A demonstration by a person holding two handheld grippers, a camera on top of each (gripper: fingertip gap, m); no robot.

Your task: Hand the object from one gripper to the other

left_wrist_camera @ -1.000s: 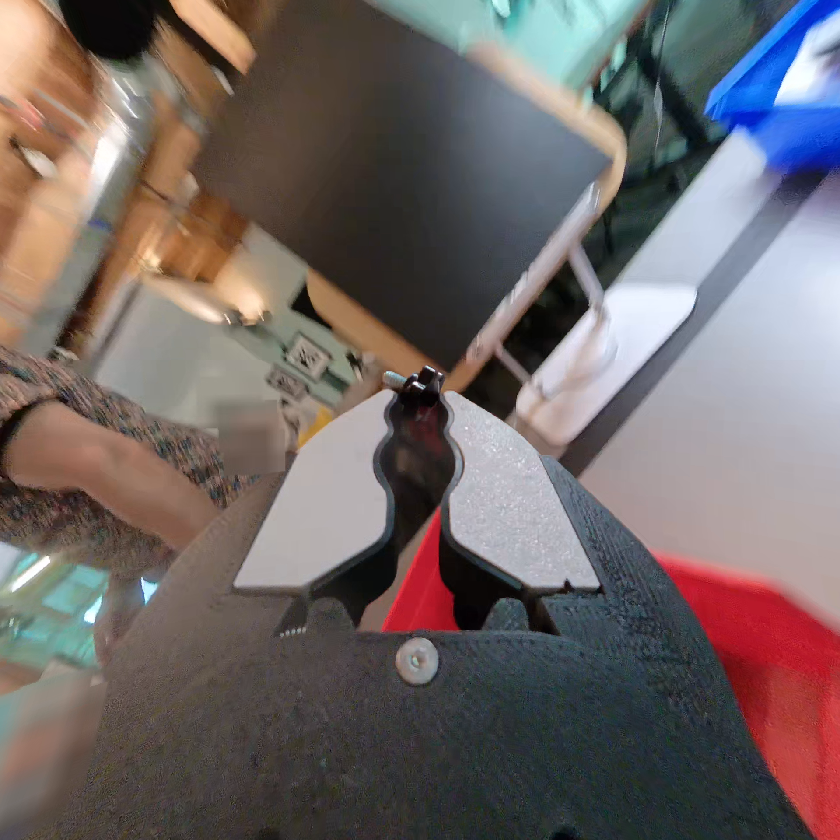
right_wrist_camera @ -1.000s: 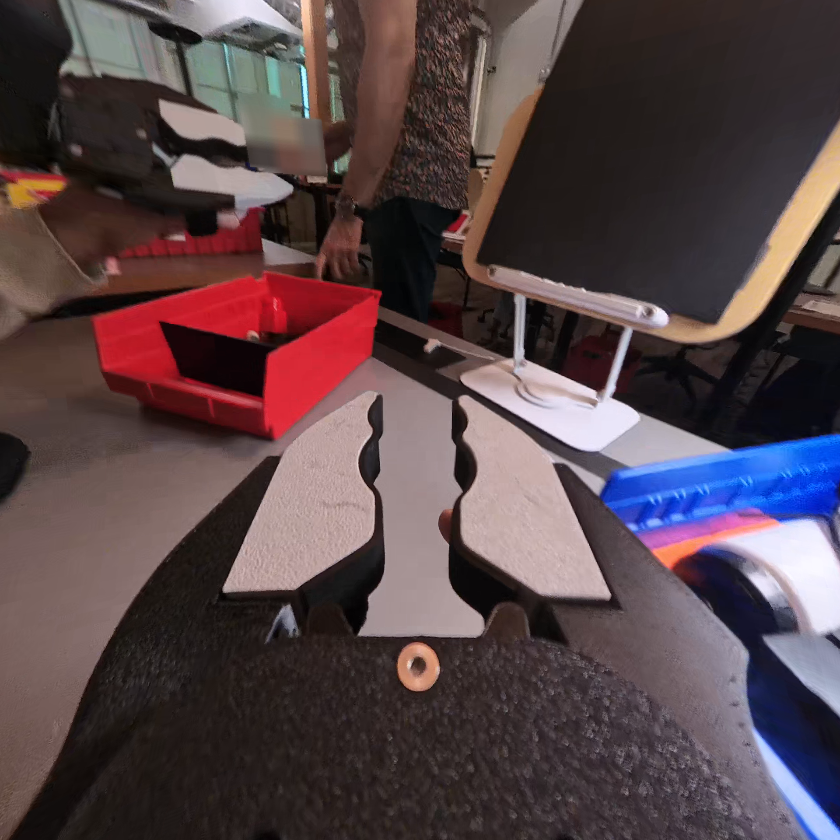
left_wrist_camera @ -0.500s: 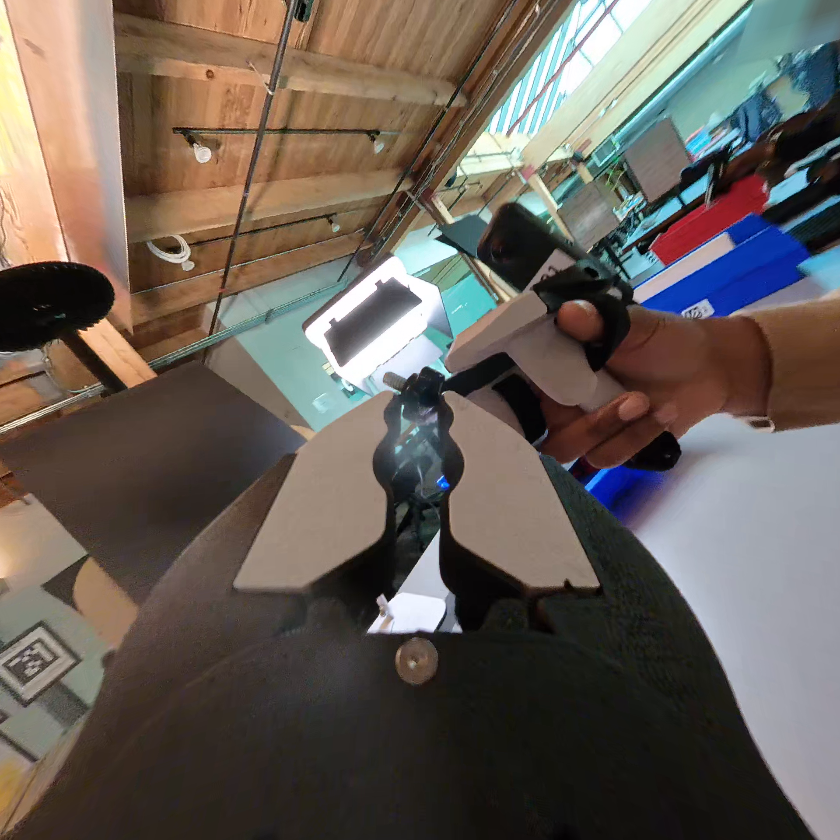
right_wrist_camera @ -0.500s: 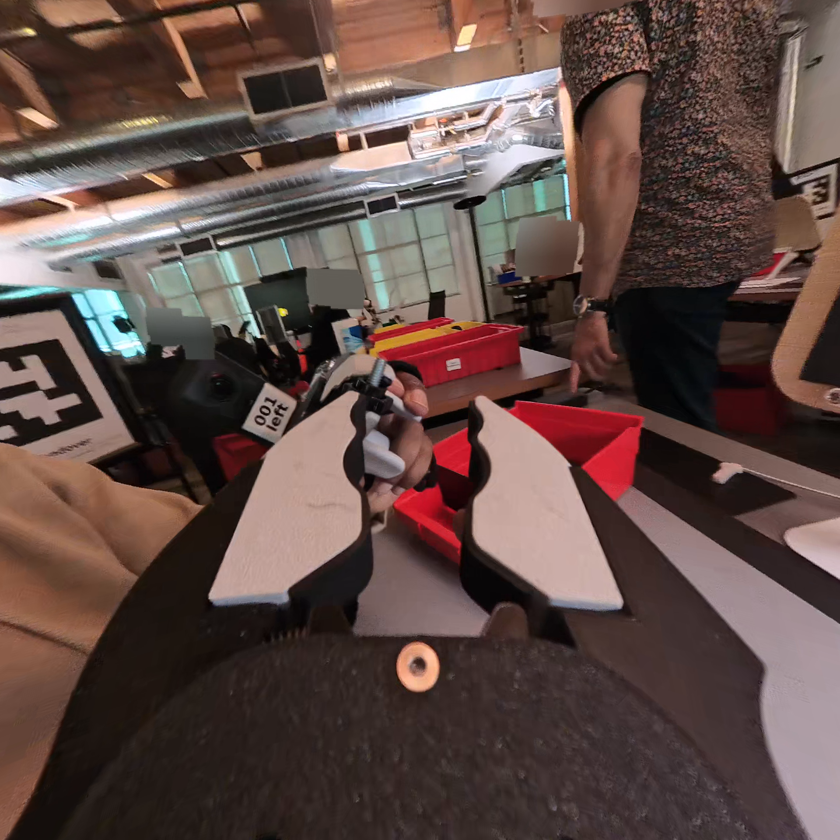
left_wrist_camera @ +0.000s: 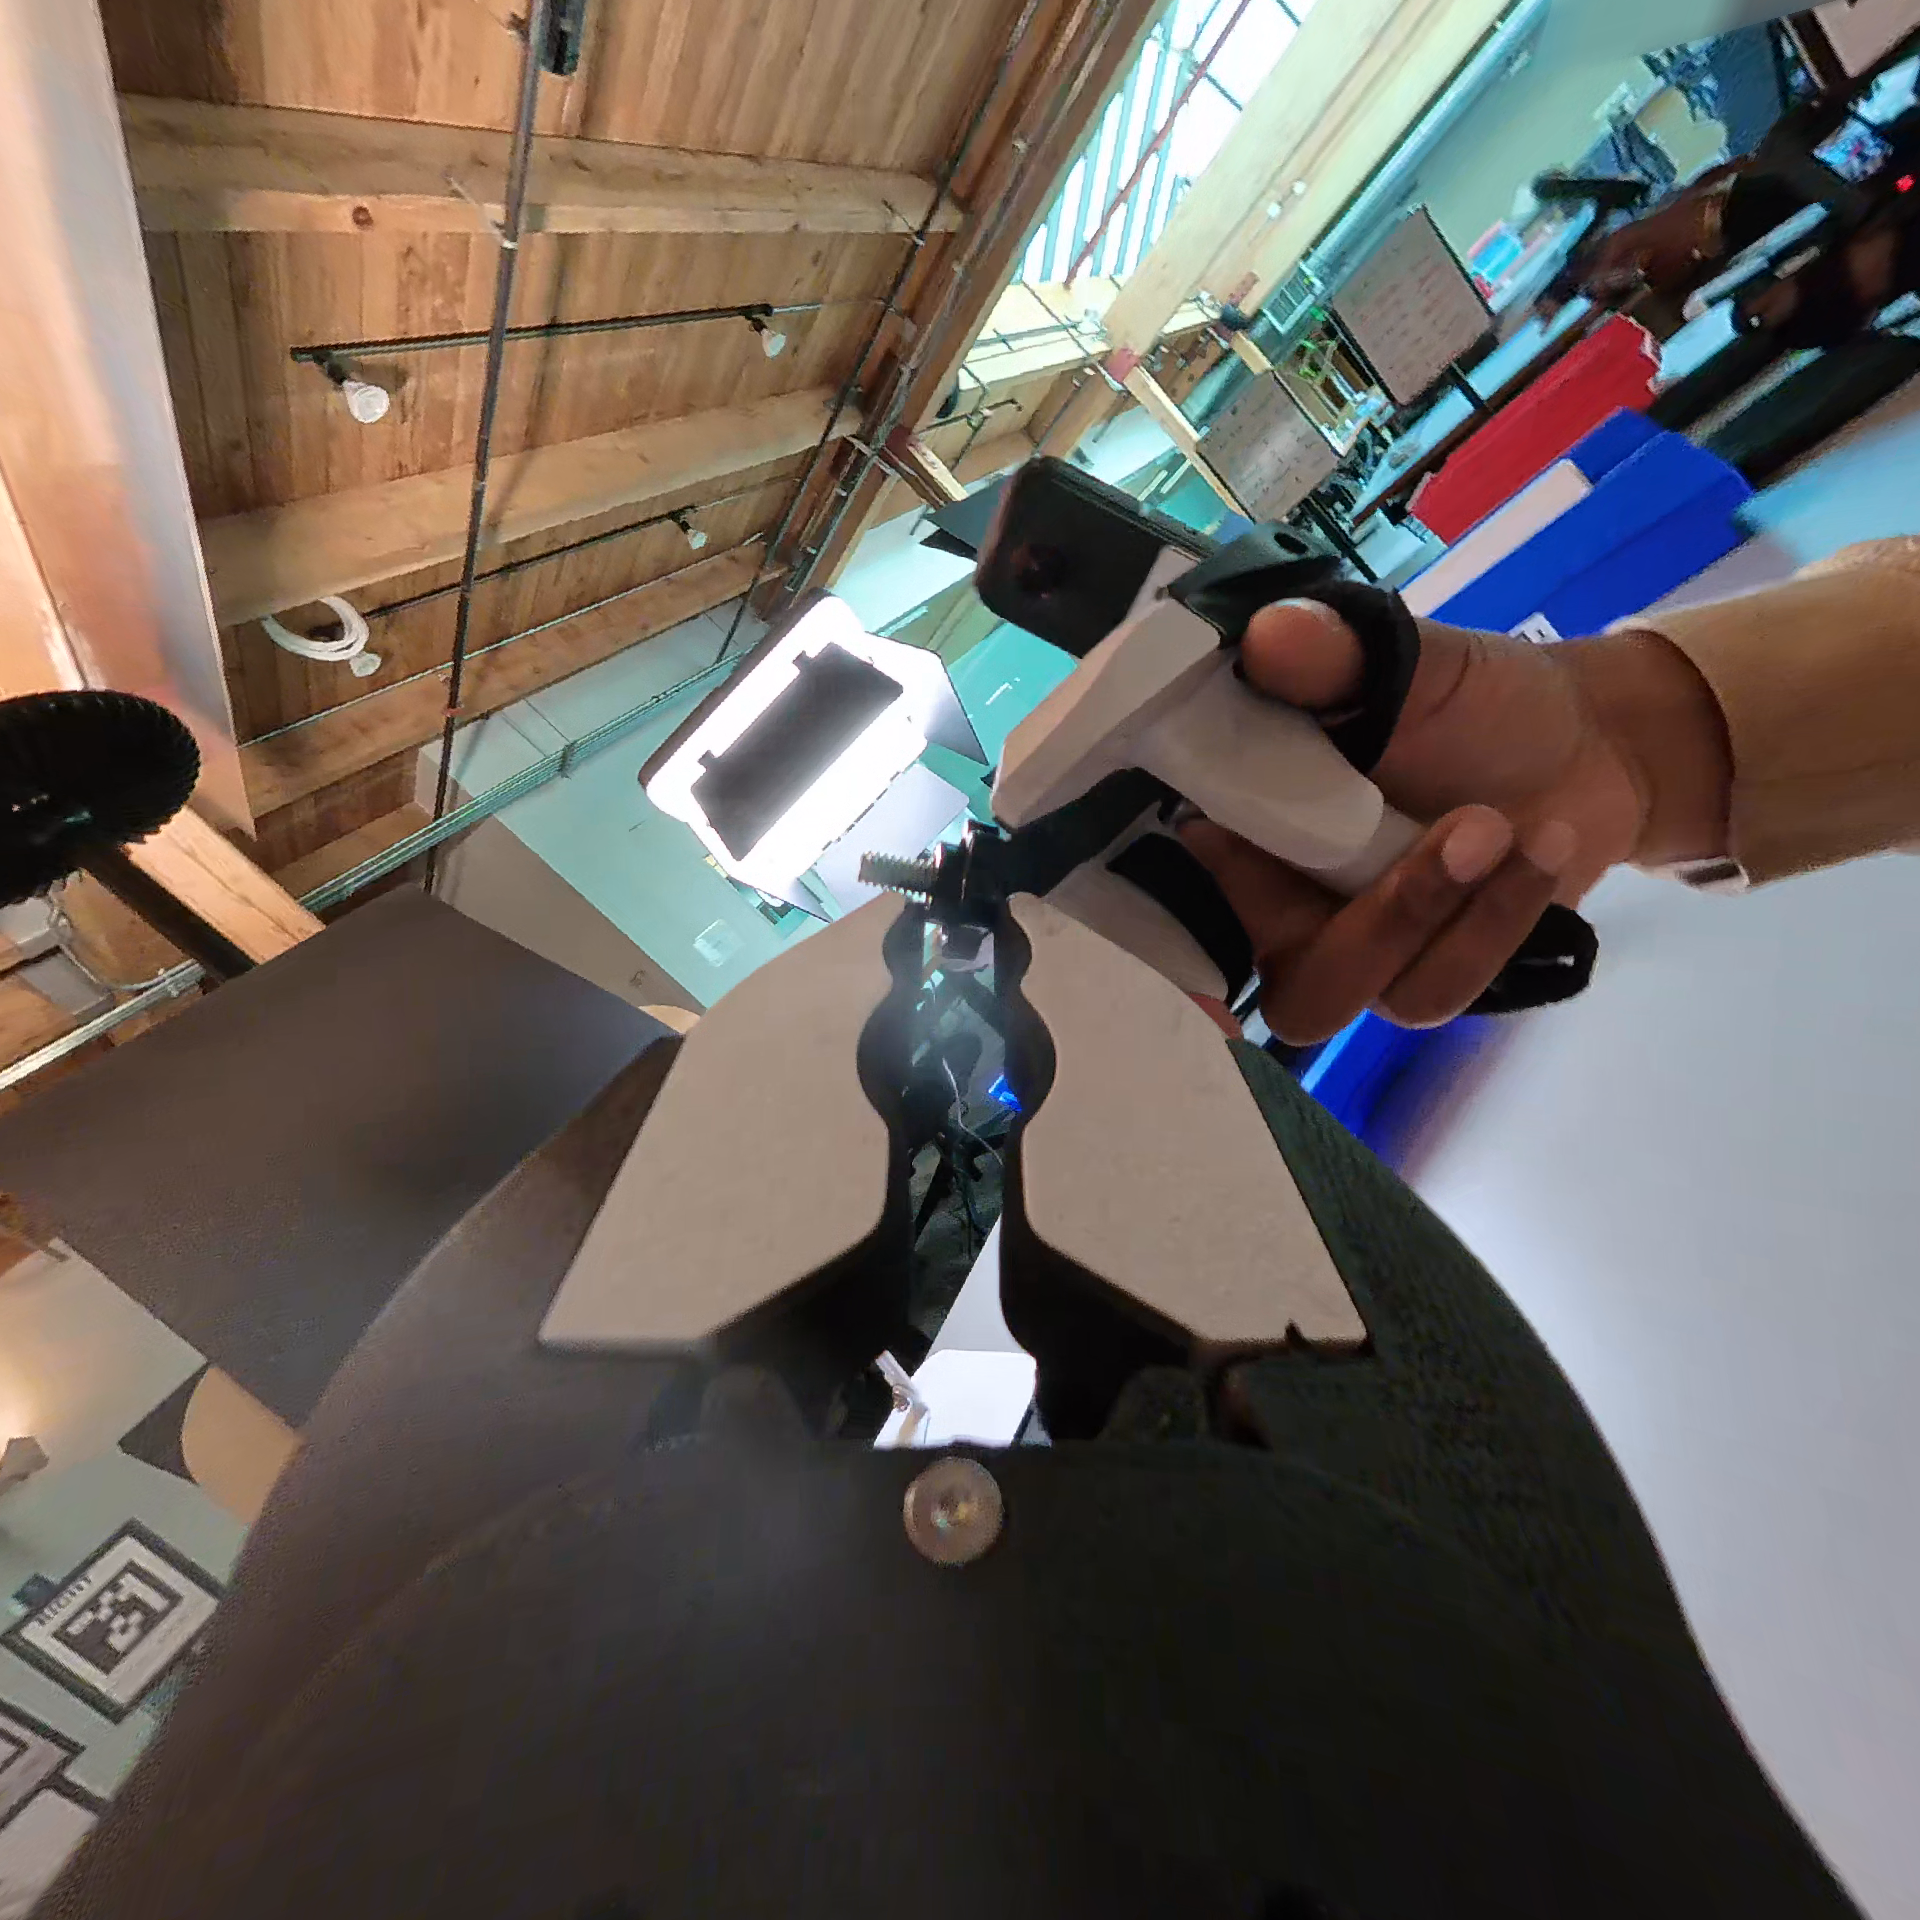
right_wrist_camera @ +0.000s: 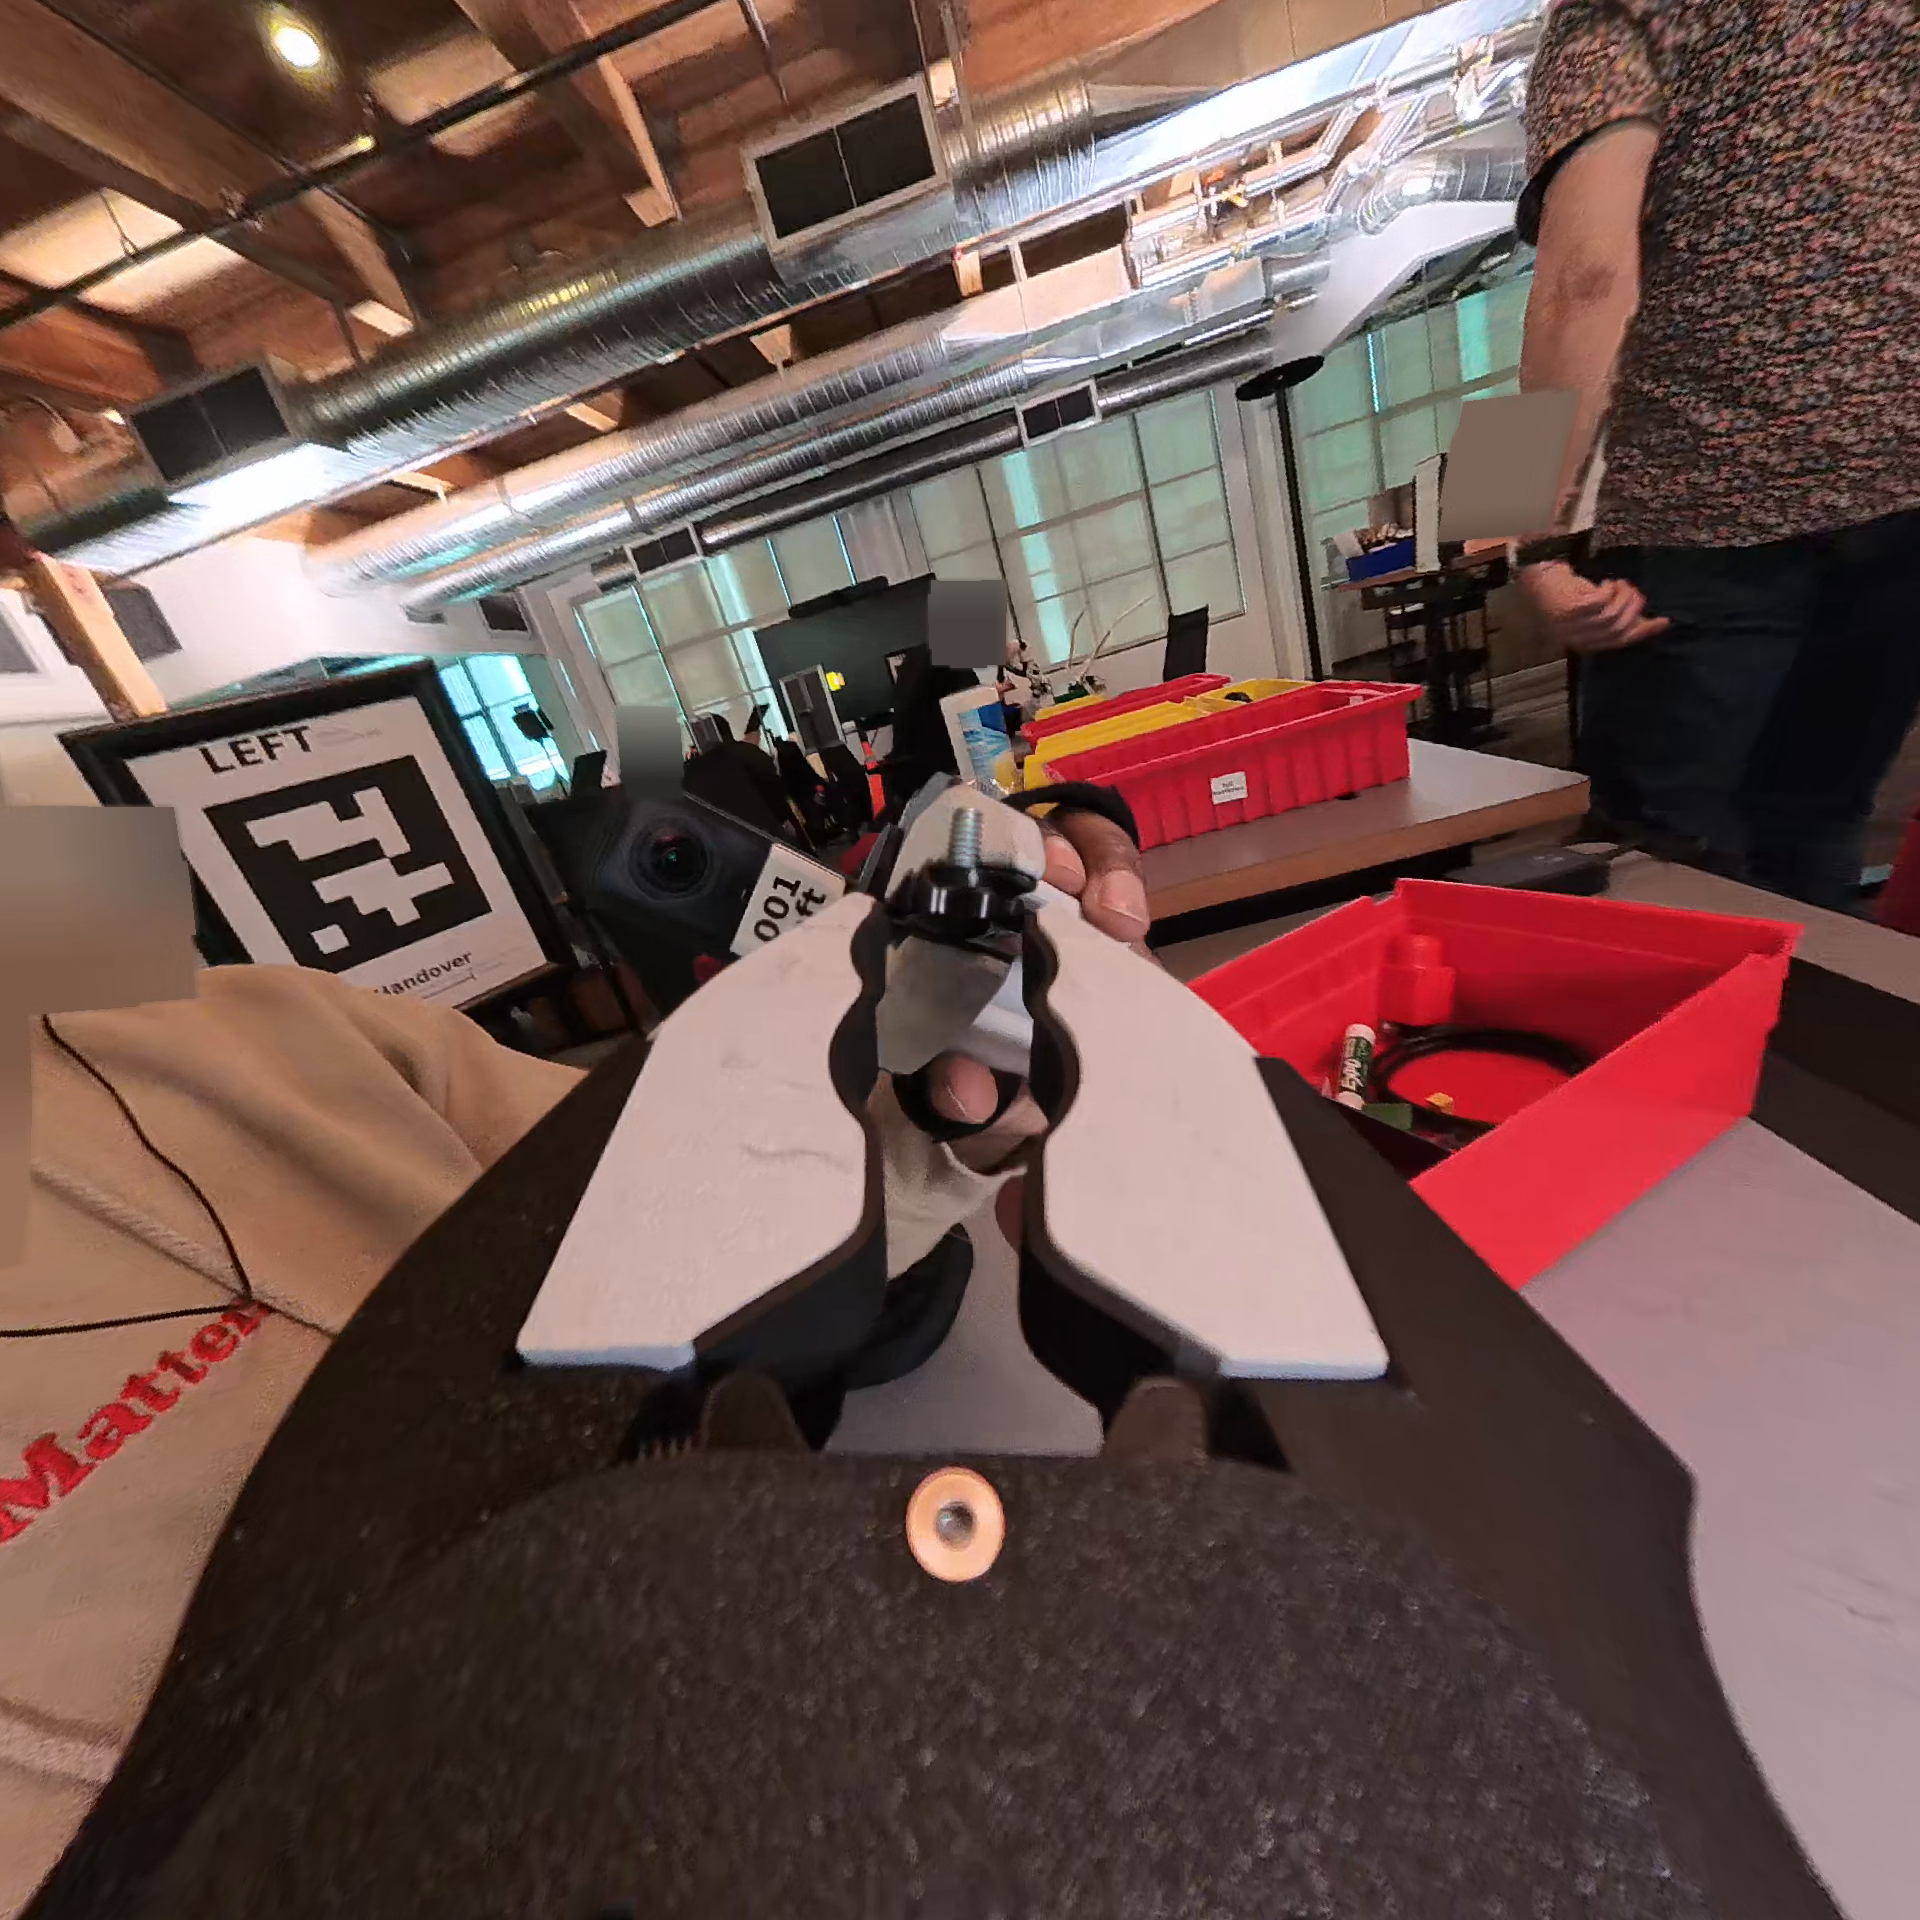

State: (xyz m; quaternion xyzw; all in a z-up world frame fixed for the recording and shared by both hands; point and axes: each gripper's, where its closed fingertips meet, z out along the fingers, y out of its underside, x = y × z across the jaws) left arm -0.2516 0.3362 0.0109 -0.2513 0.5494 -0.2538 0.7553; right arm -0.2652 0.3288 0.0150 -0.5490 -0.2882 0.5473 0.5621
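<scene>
Screw (left_wrist_camera: 940, 883) with a black knob sits pinched at the tips of the left hand-held gripper (left_wrist_camera: 951, 940), raised off the worktop (right_wrist_camera: 1766, 1351); the right hand-held gripper (right_wrist_camera: 956, 925) brackets it, whether gripping I cannot tell, probably to take over.

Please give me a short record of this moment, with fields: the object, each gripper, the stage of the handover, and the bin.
object: black knob screw, threaded end bare, held up in the air
left gripper: shut on the knob screw at its fingertips
right gripper: fingertips on either side of the knob; a firm grip cannot be told
stage: both grippers meet at the screw; left has not let go
red bin: on the grey table, holding a black cable, a marker and a red block
</scene>
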